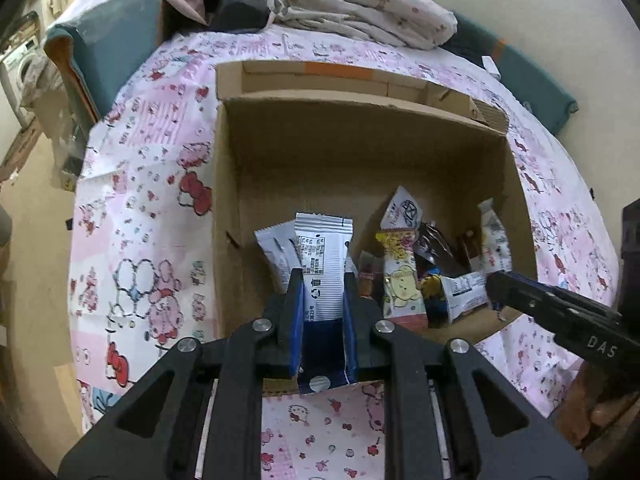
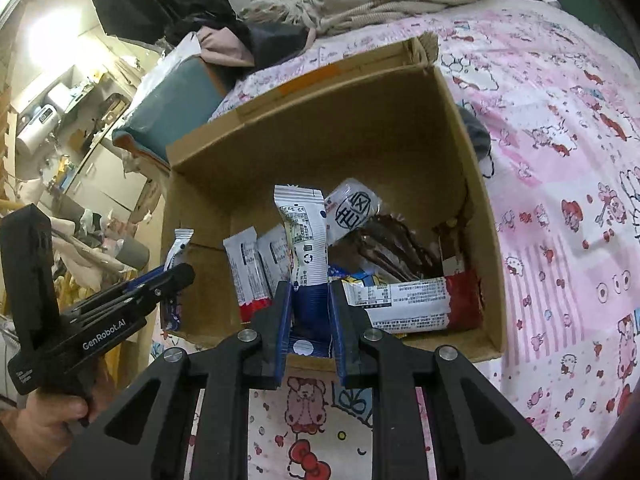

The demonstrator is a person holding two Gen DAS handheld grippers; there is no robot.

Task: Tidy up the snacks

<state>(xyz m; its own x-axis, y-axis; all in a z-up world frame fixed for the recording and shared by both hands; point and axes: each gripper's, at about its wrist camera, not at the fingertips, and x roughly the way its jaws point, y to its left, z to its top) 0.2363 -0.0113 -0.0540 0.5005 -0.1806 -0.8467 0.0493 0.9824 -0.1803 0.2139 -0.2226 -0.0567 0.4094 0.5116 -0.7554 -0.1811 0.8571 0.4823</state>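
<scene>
**Two claws, two blue-and-white packets over the box**

Two grippers each pinch a snack upright. The left gripper (image 1: 322, 300) clamps a blue-and-white packet (image 1: 323, 264) between its jaws at the cardboard box's (image 1: 360, 140) near wall. The right gripper (image 2: 309, 308) grips a matching packet (image 2: 305, 240) likewise. Beyond, loose snacks (image 2: 400, 300) lie inside the box on the patterned bedsheet (image 2: 560, 200).

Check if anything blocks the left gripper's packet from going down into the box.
Nothing visible does. The left gripper holds the white-and-blue packet upright over the open cardboard box; another white packet stands just left of it, with bare floor beyond.
</scene>
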